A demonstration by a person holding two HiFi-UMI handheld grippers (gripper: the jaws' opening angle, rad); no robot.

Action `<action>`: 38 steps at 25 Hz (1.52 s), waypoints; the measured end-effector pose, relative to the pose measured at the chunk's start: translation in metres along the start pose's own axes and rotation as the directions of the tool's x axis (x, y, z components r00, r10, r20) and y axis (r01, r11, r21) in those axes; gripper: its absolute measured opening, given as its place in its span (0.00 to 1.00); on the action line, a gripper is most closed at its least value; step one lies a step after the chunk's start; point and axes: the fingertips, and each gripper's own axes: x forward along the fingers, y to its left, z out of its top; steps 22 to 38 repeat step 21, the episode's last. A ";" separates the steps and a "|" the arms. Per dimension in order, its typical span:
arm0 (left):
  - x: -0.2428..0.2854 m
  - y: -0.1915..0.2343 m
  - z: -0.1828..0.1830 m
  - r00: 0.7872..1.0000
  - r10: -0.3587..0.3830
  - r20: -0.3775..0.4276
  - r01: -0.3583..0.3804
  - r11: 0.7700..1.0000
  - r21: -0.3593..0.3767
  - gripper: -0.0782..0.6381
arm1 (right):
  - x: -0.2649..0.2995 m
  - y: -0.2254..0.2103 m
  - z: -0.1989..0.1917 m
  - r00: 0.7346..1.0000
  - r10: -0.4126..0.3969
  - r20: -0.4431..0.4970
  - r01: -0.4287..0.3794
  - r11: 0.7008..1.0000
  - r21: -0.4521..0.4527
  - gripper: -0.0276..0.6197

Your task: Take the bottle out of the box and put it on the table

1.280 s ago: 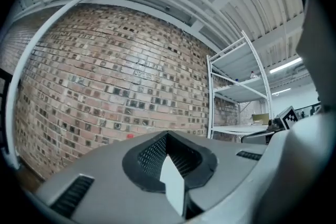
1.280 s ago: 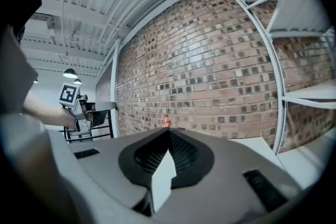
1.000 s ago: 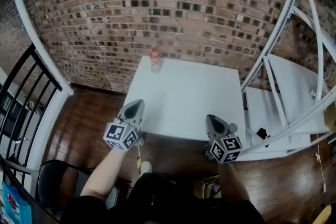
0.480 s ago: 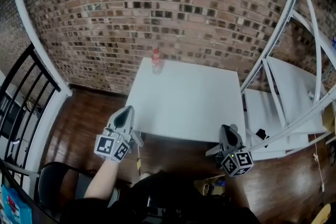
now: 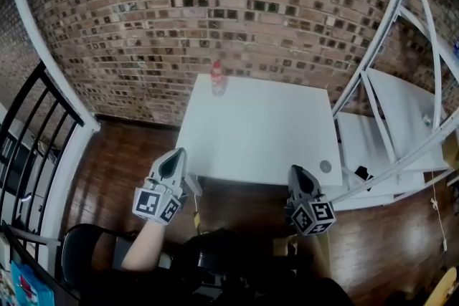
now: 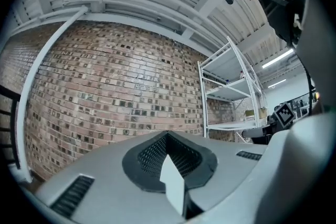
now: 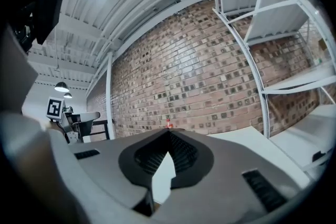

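A small clear bottle with a red cap (image 5: pixel 217 78) stands upright at the far edge of the white table (image 5: pixel 258 132), close to the brick wall. Its red cap (image 7: pixel 168 123) just shows over the jaw tips in the right gripper view. No box is in any view. My left gripper (image 5: pixel 176 153) hangs in front of the table's near left corner, shut and empty (image 6: pixel 167 134). Below the near right edge is my right gripper (image 5: pixel 295 170), jaws together with nothing in them (image 7: pixel 168 131). Both point toward the wall, far short of the bottle.
White metal shelving (image 5: pixel 401 118) stands right of the table, with a small black object (image 5: pixel 361 173) on a low shelf. A small round thing (image 5: pixel 325 166) lies near the table's right front corner. A black railing (image 5: pixel 29 125) and a black chair (image 5: pixel 79 247) are at the left.
The left gripper has drawn back a little to the left, off the table's near edge. The right gripper swung out to the right, then came back. The bottle has not moved.
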 end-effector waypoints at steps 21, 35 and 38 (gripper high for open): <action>-0.010 0.037 0.003 1.000 0.003 0.024 -0.003 1.000 -0.002 0.11 | 0.028 0.019 0.012 1.000 -0.001 0.018 0.001 1.000 -0.021 0.05; -0.010 0.037 0.003 1.000 0.003 0.024 -0.003 1.000 -0.002 0.11 | 0.028 0.019 0.012 1.000 -0.001 0.018 0.001 1.000 -0.021 0.05; -0.010 0.037 0.003 1.000 0.003 0.024 -0.003 1.000 -0.002 0.11 | 0.028 0.019 0.012 1.000 -0.001 0.018 0.001 1.000 -0.021 0.05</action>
